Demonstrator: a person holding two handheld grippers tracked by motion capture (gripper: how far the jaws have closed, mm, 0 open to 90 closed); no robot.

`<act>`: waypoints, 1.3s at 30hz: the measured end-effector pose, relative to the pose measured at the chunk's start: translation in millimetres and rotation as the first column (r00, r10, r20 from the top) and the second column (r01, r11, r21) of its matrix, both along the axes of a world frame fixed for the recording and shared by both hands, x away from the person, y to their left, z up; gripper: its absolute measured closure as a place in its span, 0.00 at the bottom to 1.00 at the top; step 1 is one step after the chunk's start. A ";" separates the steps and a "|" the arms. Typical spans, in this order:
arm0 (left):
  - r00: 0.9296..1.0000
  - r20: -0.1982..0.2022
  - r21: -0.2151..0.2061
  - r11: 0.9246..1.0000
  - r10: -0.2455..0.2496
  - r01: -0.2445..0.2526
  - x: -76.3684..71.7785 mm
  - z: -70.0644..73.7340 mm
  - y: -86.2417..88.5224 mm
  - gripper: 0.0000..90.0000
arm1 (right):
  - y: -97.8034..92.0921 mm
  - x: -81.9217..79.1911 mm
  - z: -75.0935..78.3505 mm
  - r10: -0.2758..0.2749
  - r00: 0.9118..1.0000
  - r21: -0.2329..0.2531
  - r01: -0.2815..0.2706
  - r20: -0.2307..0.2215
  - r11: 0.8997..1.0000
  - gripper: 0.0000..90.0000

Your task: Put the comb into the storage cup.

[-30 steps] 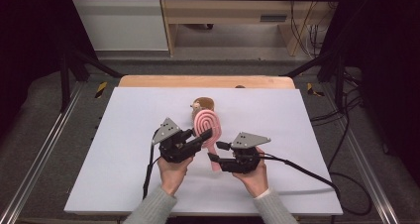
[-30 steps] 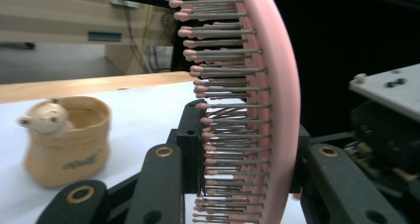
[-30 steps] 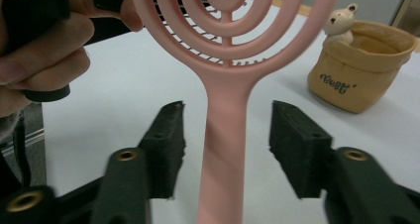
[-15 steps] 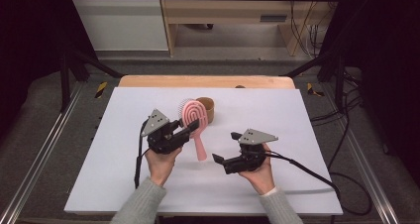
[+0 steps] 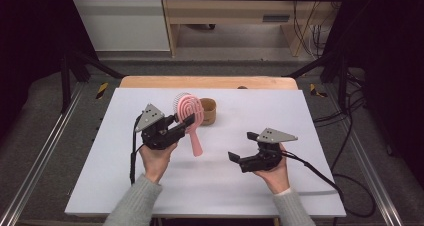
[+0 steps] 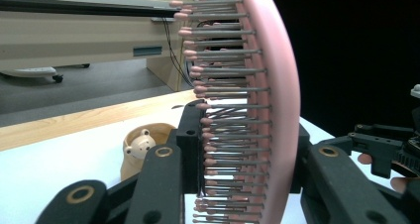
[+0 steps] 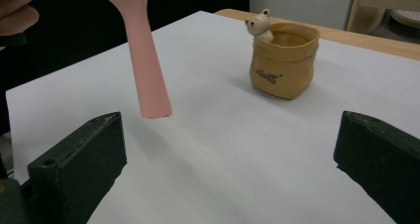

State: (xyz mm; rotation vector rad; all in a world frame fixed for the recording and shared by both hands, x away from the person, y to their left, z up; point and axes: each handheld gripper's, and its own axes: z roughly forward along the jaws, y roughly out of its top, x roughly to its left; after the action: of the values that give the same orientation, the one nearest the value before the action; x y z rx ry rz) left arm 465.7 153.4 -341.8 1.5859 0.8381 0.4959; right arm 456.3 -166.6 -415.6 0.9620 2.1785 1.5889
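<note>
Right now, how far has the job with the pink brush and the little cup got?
Done: the brush is off the table, clamped by its head in the left gripper, handle hanging down. In hand: it hangs in the air beside the cup. The right gripper is open and holds nothing. Left, probably: lowering the handle into the cup, which has nothing in it that I can see.

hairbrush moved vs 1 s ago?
Yes. The pink hairbrush, clamped in the left gripper, went left: its head was right of the tan cup, now left of it, handle hanging clear of the table.
</note>
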 end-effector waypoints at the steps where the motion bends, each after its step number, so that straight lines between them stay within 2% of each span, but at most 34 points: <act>1: 1.000 0.002 0.001 1.000 0.001 -0.001 0.5 1.3 0.4 0.71 | -3.2 0.4 -0.6 -0.005 1.000 0.007 0.005 0.001 1.000 0.00; 4: 1.000 0.007 0.009 1.000 0.003 -0.003 2.3 5.9 1.4 0.71 | -16.4 2.4 -3.1 -0.016 1.000 0.021 0.016 -0.002 1.000 0.00; 17: 1.000 0.011 0.020 1.000 0.022 -0.022 8.5 13.1 11.8 0.71 | -50.6 3.3 -11.9 -0.052 0.999 0.013 0.051 0.015 0.999 0.00; 28: 0.999 0.011 0.021 0.999 0.040 -0.040 16.8 18.7 16.9 0.71 | -70.4 2.4 -18.1 -0.065 0.998 -0.004 0.065 0.018 0.998 0.00; 39: 0.998 0.031 0.024 0.998 0.050 -0.050 23.4 33.3 17.6 0.71 | -85.9 2.7 -24.7 -0.094 0.996 -0.006 0.094 0.002 0.996 0.00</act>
State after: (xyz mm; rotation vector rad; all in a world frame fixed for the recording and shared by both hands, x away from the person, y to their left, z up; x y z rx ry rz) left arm 489.1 171.0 -308.5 1.5789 0.8529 0.5668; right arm 459.0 -252.5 -440.2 1.0442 2.1028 1.5394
